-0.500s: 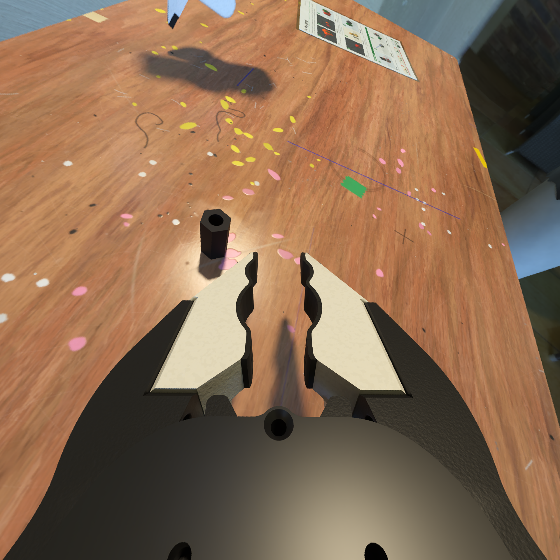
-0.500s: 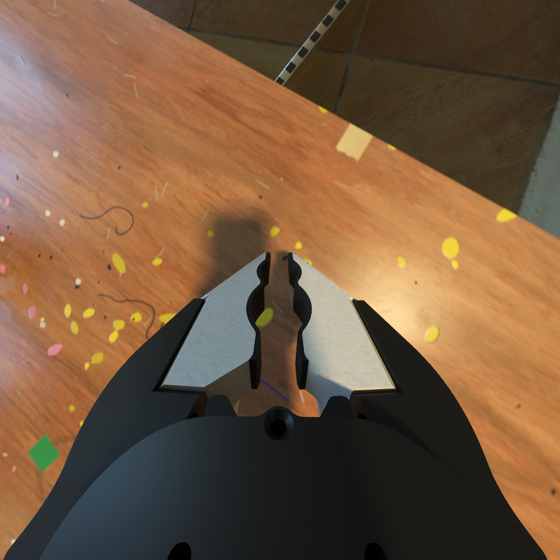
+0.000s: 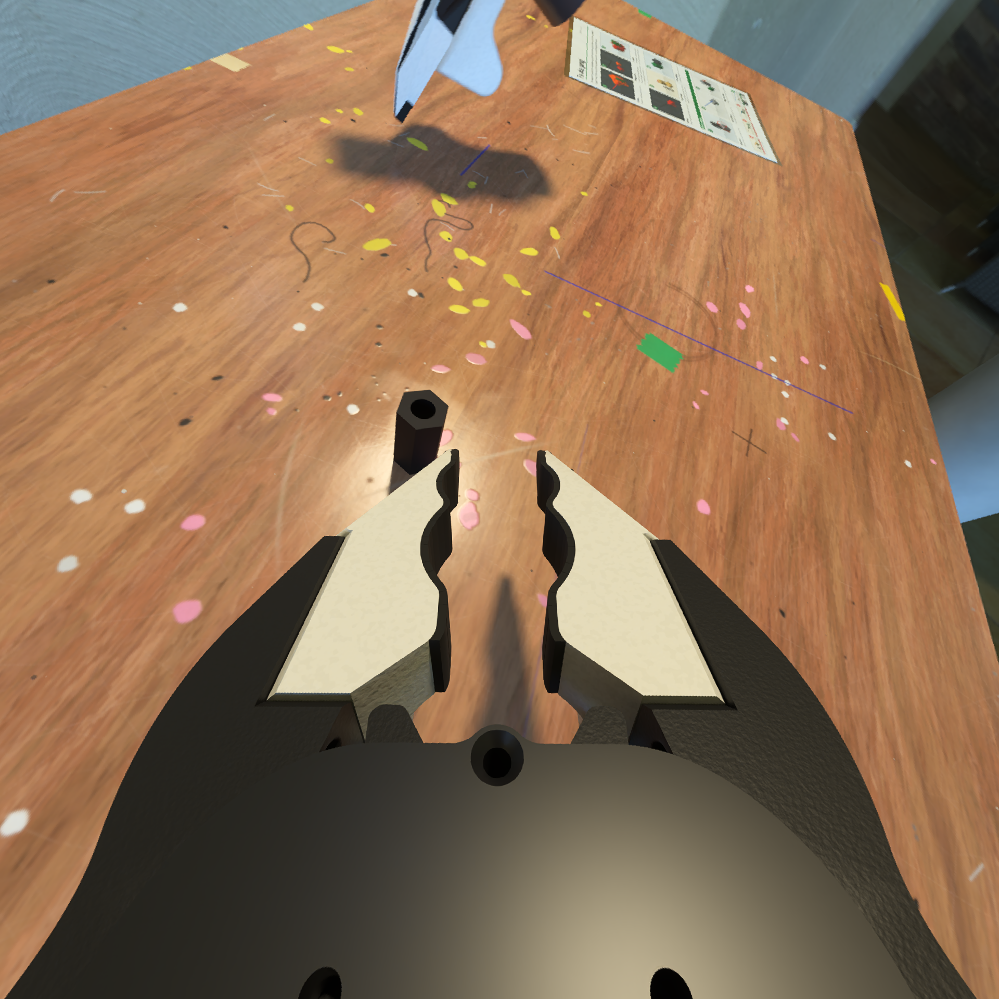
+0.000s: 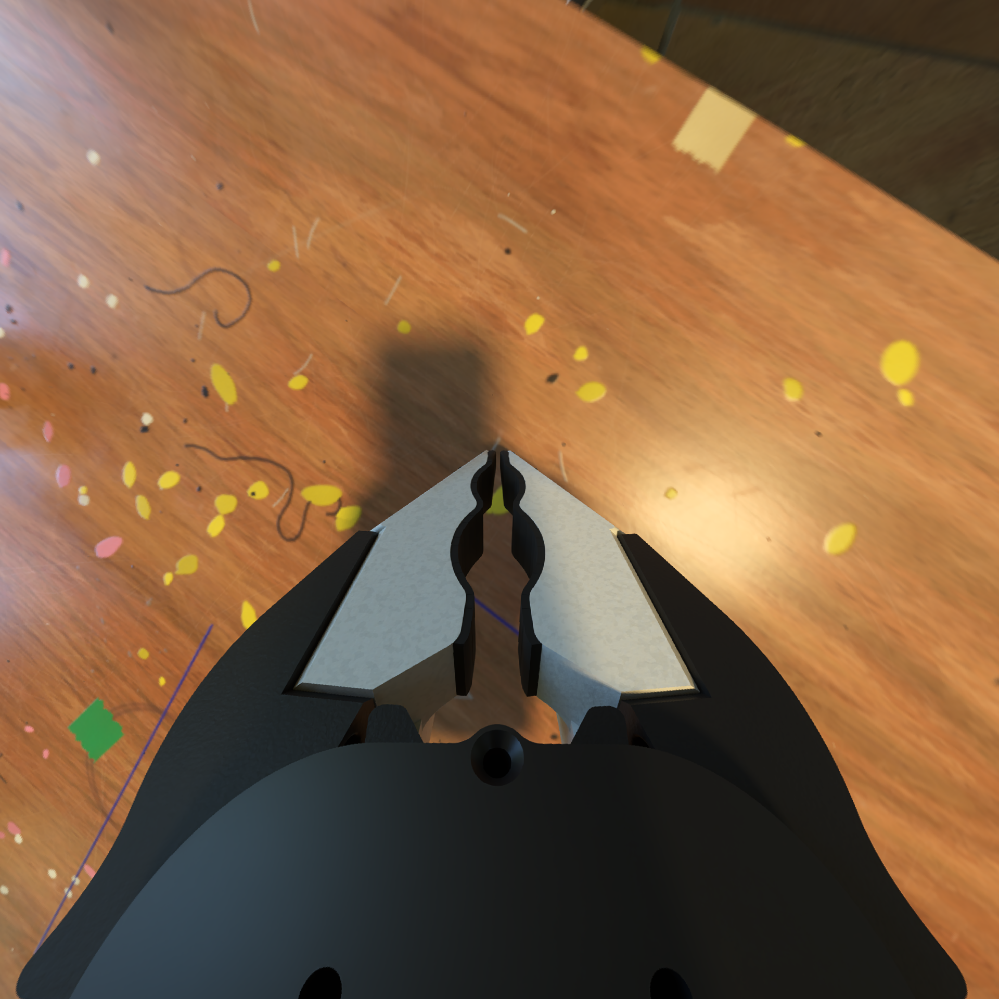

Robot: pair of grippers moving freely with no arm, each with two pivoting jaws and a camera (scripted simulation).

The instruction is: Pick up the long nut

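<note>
The long nut [image 3: 419, 432] is a black hexagonal sleeve with a hole in its top. It stands upright on the wooden table [image 3: 162, 216], just beyond and left of my left finger's tip. My left gripper [image 3: 497, 459] is open and empty, and the nut is outside its gap. My right gripper [image 4: 497, 454] is shut and empty above bare wood. It also shows far off at the top of the left wrist view [image 3: 432, 59], hanging above its shadow. The nut does not show in the right wrist view.
A printed sheet [image 3: 670, 89] lies at the far right of the table. Paint specks, a green patch [image 3: 659, 351] and a tan tape piece [image 4: 711, 130] mark the wood. The table's right edge [image 3: 919, 351] drops to a dark floor.
My left gripper has moved closer to the nut, which now sits by the left fingertip, and its jaws have opened wider. My right gripper's jaws have closed.
</note>
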